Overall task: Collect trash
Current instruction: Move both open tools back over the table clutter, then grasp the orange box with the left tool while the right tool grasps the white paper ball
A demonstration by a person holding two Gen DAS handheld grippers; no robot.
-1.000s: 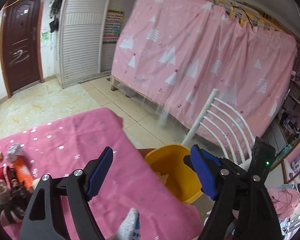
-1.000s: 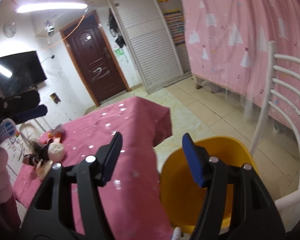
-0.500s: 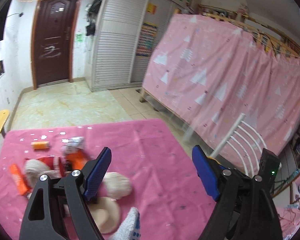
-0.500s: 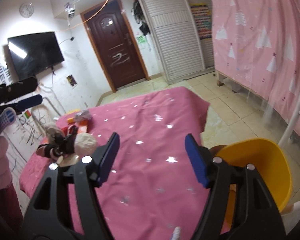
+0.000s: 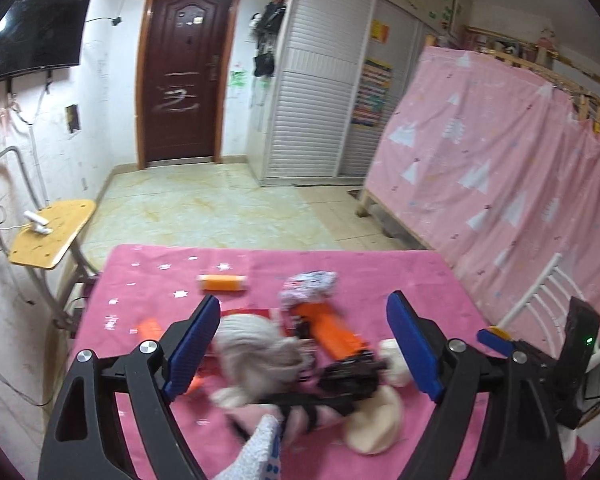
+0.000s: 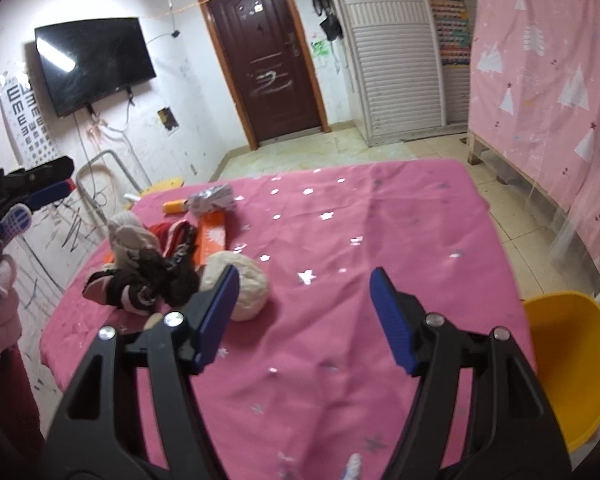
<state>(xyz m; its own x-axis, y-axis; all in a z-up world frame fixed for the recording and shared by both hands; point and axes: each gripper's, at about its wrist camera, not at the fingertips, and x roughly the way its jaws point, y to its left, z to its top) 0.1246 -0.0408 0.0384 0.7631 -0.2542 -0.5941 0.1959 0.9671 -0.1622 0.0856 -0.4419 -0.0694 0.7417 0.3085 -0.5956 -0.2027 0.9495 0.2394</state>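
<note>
A dark brown panelled door (image 5: pixel 180 68) stands closed in the far wall, with a black flat television (image 6: pixel 94 62) mounted to its left and an eye chart (image 6: pixel 26 120) beside that. White slatted wardrobe doors (image 5: pixel 312 108) fill the corner, dark bags hanging on them. A pink curtain printed with white trees (image 5: pixel 500 176) drapes a wooden bed frame at right. A small yellow wooden stool top (image 5: pixel 50 232) sits by the left wall on the pale tiled floor (image 5: pixel 204 212).

Left gripper (image 5: pixel 304 344) and right gripper (image 6: pixel 304 316), both level, jaws spread wide.
</note>
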